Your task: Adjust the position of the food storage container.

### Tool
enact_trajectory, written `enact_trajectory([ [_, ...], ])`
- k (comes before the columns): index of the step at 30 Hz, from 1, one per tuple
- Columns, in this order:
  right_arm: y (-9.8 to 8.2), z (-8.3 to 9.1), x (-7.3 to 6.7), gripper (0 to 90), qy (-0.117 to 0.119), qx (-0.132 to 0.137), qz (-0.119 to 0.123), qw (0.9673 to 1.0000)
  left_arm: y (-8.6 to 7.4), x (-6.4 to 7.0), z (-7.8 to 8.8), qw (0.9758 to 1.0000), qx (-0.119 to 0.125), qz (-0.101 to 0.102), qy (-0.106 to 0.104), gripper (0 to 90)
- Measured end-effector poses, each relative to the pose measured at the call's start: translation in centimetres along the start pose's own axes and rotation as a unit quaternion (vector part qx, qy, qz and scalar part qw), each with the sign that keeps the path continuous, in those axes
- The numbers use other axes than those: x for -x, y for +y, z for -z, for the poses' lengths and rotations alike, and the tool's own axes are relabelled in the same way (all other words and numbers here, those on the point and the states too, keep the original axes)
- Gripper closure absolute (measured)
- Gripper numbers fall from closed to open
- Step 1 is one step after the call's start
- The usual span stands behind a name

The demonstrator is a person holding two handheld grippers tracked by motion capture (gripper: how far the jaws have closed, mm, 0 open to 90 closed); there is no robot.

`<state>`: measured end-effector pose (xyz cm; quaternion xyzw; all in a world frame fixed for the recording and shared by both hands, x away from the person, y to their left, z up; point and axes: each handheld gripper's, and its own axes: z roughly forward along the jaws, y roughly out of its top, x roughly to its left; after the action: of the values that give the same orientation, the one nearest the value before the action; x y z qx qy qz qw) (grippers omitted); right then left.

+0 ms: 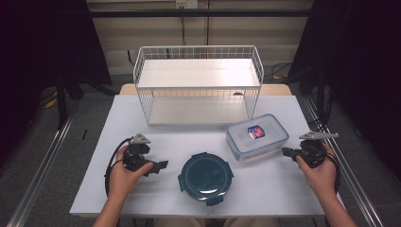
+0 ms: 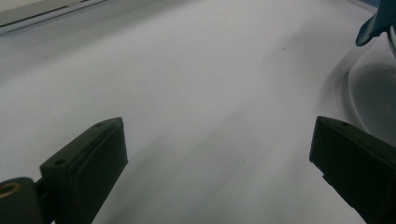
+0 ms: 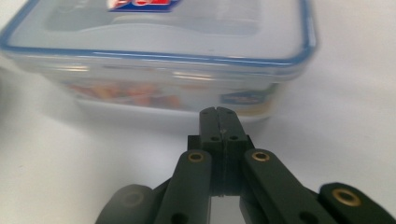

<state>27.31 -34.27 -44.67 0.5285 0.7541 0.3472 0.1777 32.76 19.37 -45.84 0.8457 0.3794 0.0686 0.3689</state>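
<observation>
White table (image 1: 142, 189): bare surface ahead of left gripper (image 2: 217, 154), jaws apart. Right gripper (image 3: 219, 122), jaws together, tips just short of rectangular container (image 3: 159, 51) side edge.

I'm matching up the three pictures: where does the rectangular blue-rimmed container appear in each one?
High view: the rectangular container sits right of centre, in front of the wire rack.
Left gripper view: it is not in this picture.
Right gripper view: the container spans the top, just beyond the shut right gripper.
Shared landmark: the white table.
</observation>
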Motion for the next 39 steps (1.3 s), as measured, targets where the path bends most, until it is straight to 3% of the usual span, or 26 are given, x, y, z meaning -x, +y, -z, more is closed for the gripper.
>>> enact_trajectory([
  [6, 0.0, -0.5, 1.5, 90.0, -0.010, 0.002, -0.024, 0.9997, 0.1, 0.2, -0.5, 1.0000, -0.002, -0.001, 0.002, 3.9],
  [7, 0.1, -0.8, 2.0, 90.0, -0.024, -0.001, -0.014, 0.9996, 0.2, 0.1, -0.5, 1.0000, -0.005, -0.005, 0.002, 3.9],
  [14, 0.3, -1.6, 3.2, 90.0, -0.029, 0.001, -0.020, 0.9994, 0.1, 0.0, -0.7, 0.9999, -0.010, -0.003, 0.003, 3.9],
  [21, 0.8, -2.3, 3.3, 90.0, -0.032, 0.003, -0.020, 0.9993, 0.0, 0.2, -0.7, 0.9999, -0.013, -0.005, 0.005, 3.9],
  [24, 1.1, -2.5, 3.7, 90.0, -0.030, 0.015, -0.013, 0.9993, 0.0, 0.3, -0.6, 0.9999, -0.011, -0.001, 0.007, 3.9],
  [27, 1.2, -2.5, 3.8, 90.0, -0.028, 0.016, -0.018, 0.9993, -0.1, 0.2, -0.6, 0.9999, -0.010, -0.001, 0.008, 3.9],
  [32, 1.3, -2.8, 3.7, 90.0, -0.033, 0.008, -0.007, 0.9994, -0.1, 0.1, -0.6, 0.9998, -0.016, -0.003, 0.009, 3.9],
  [37, 1.3, -3.1, 3.8, 90.0, -0.028, 0.010, -0.016, 0.9994, -0.1, 0.2, -0.5, 0.9999, -0.012, 0.001, 0.011, 3.9],
  [39, 1.4, -3.2, 3.4, 90.0, -0.015, 0.013, -0.010, 0.9998, 0.0, 0.2, -0.7, 0.9999, -0.012, 0.000, 0.010, 3.9],
])
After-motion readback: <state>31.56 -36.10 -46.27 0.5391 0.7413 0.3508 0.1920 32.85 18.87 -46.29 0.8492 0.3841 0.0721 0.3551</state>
